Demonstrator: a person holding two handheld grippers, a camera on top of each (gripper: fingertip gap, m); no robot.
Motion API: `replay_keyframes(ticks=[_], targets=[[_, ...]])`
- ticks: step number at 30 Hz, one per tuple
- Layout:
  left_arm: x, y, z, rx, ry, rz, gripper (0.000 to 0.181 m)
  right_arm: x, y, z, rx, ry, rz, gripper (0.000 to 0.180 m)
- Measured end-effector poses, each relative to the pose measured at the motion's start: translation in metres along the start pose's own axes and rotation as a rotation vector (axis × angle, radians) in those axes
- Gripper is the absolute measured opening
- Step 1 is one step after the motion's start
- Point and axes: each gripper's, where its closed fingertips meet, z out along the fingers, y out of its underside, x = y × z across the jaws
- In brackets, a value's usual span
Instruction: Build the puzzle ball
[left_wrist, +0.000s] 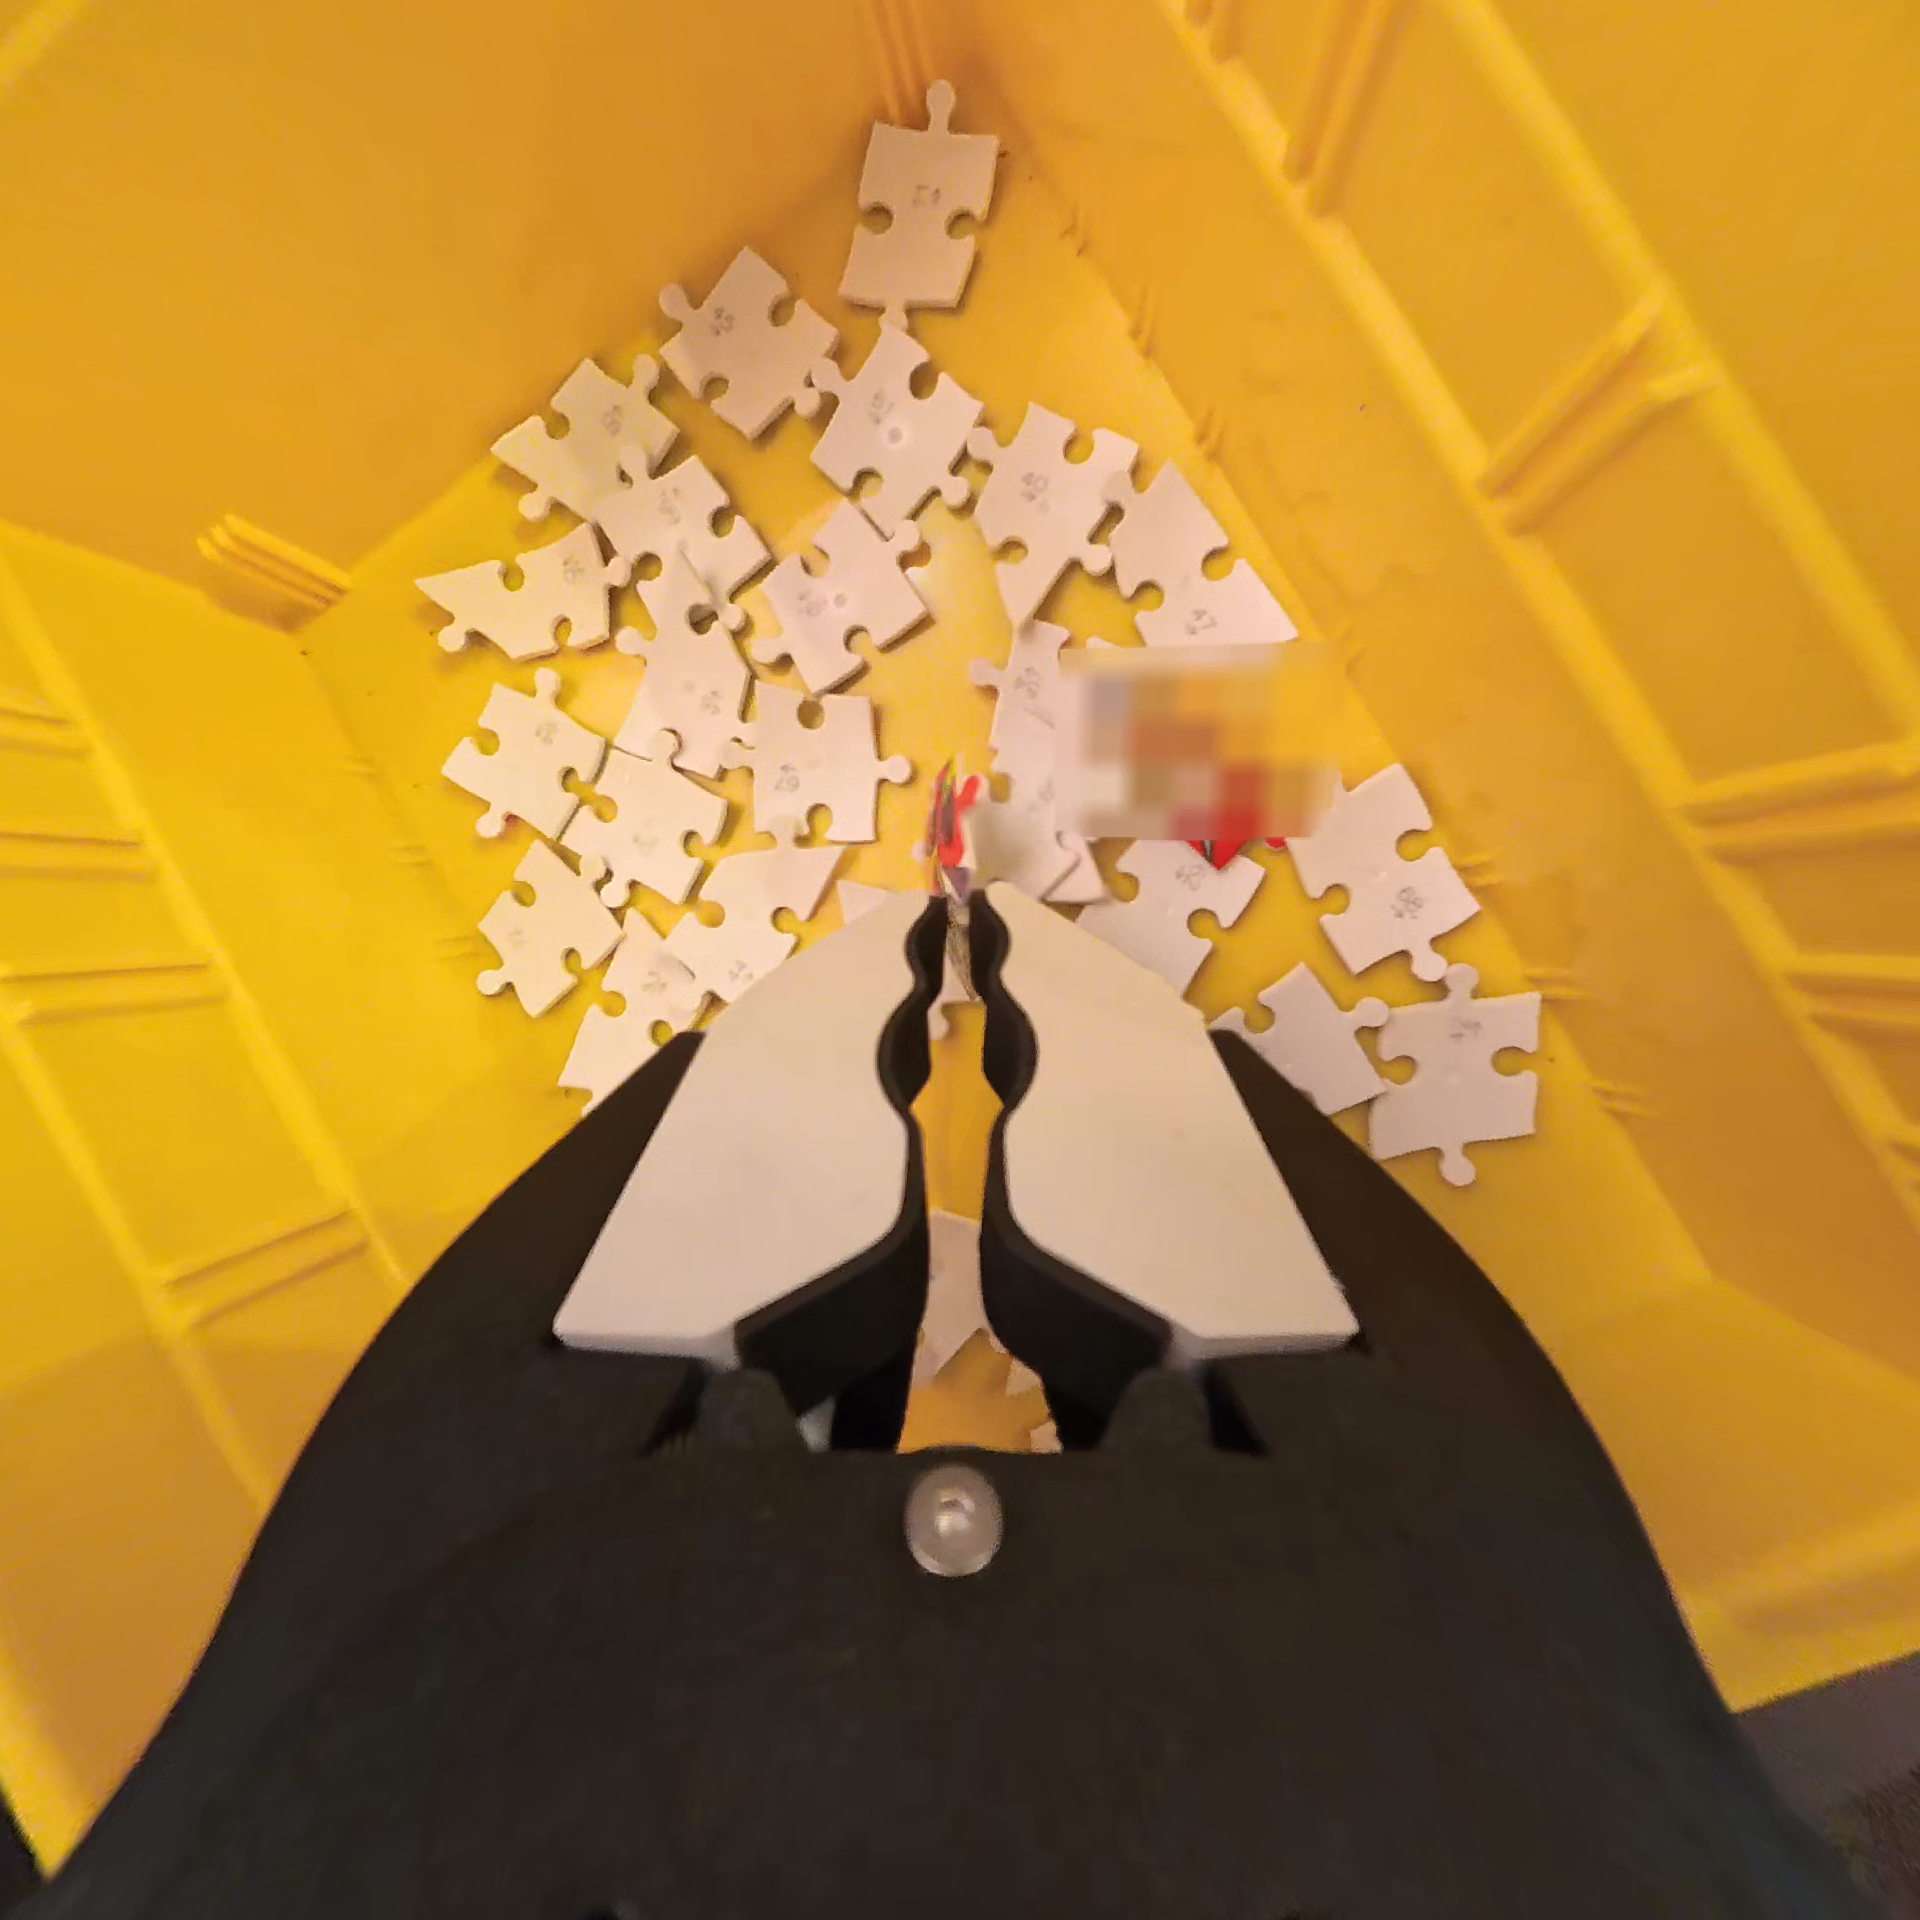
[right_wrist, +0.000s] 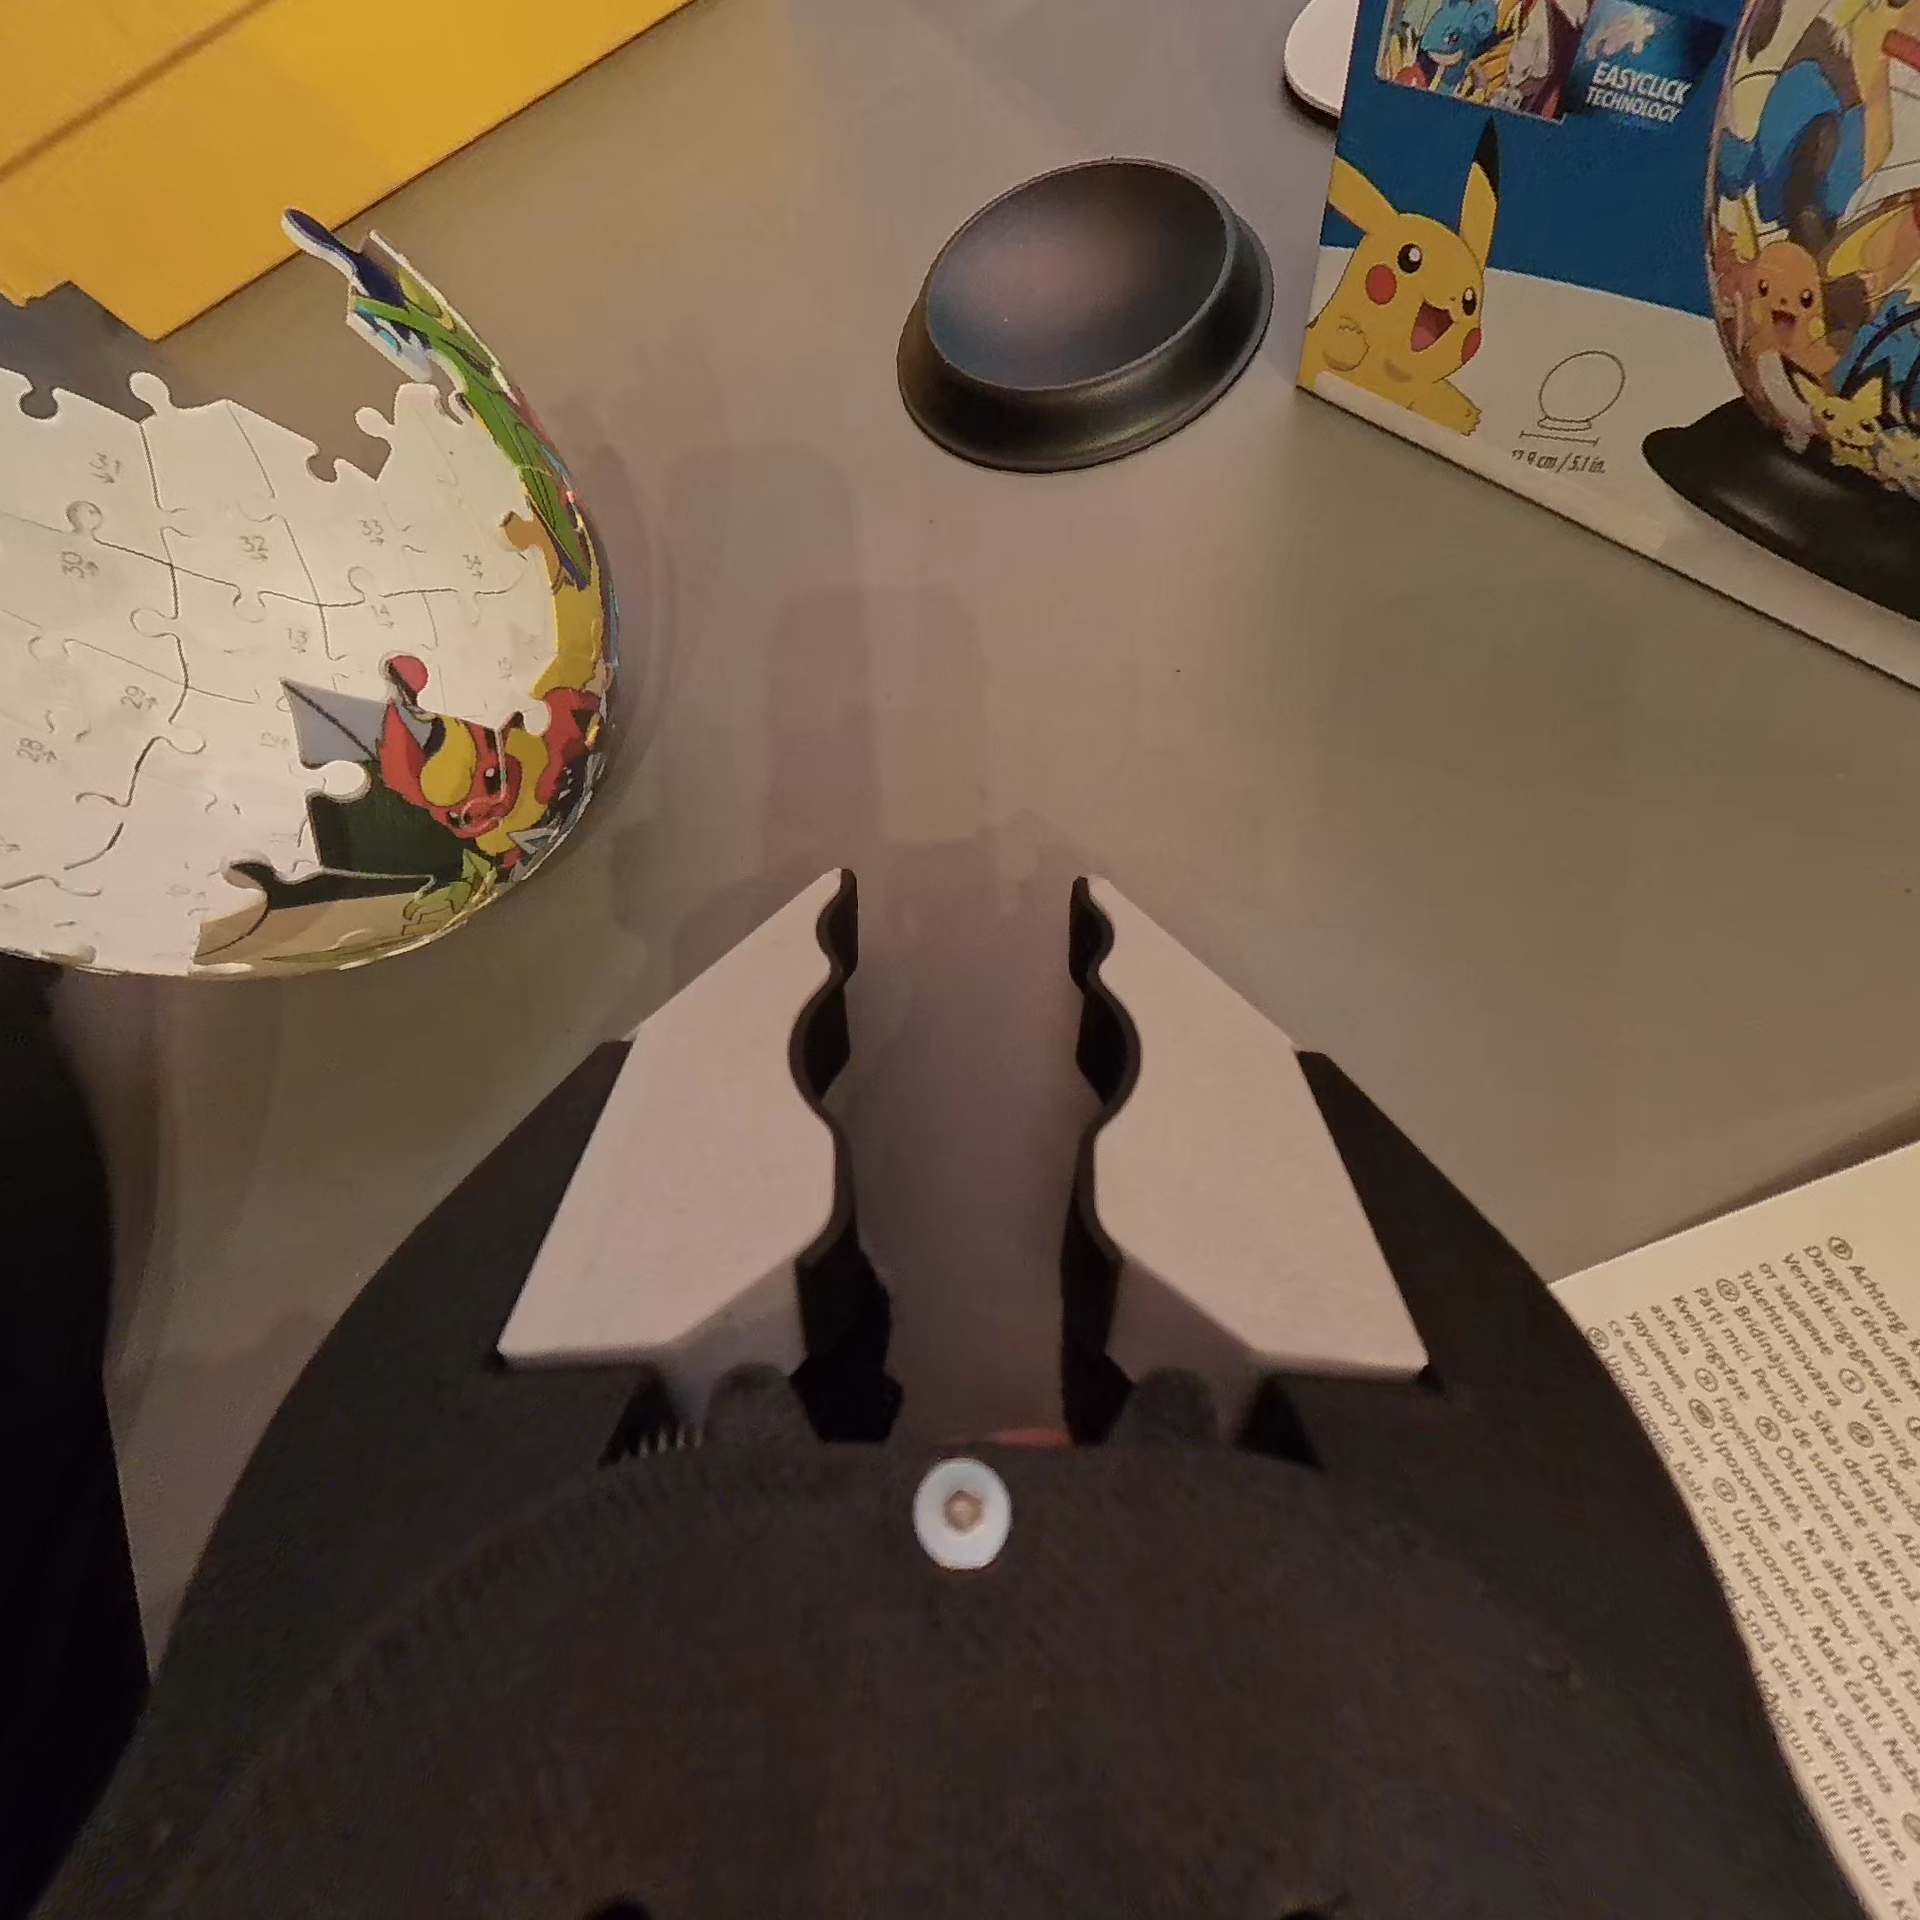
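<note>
Left hand-held gripper (left_wrist: 961, 902) pinches puzzle piece (left_wrist: 951, 831).

The left gripper (left_wrist: 961, 902) reaches into a yellow bin (left_wrist: 312, 312), its jaws nearly closed on the edge of a puzzle piece (left_wrist: 951, 831) held edge-on, red print showing. White pieces (left_wrist: 810, 769) lie scattered face-down over the bin floor around it.
</note>
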Motion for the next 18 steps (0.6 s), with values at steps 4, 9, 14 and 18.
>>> replay_keyframes(ticks=[4, 9, 14, 18], targets=[[0.002, -0.003, -0.004, 0.032, 0.041, -0.078, 0.002, 0.0, 0.0, 0.0, 0.0, 0.0, 0.0, 0.039], [0.002, -0.002, -0.007, 0.037, 0.176, -0.307, 0.001, -0.001, 0.0, 0.0, 0.0, -0.003, -0.002, 0.039], [-0.014, 0.012, -0.002, -0.043, 0.137, -0.41, 0.005, -0.001, 0.0, 0.0, 0.002, -0.005, -0.002, 0.039], [-0.013, 0.013, -0.004, -0.04, 0.126, -0.387, 0.016, -0.001, 0.0, -0.001, 0.004, -0.007, 0.001, 0.039]])
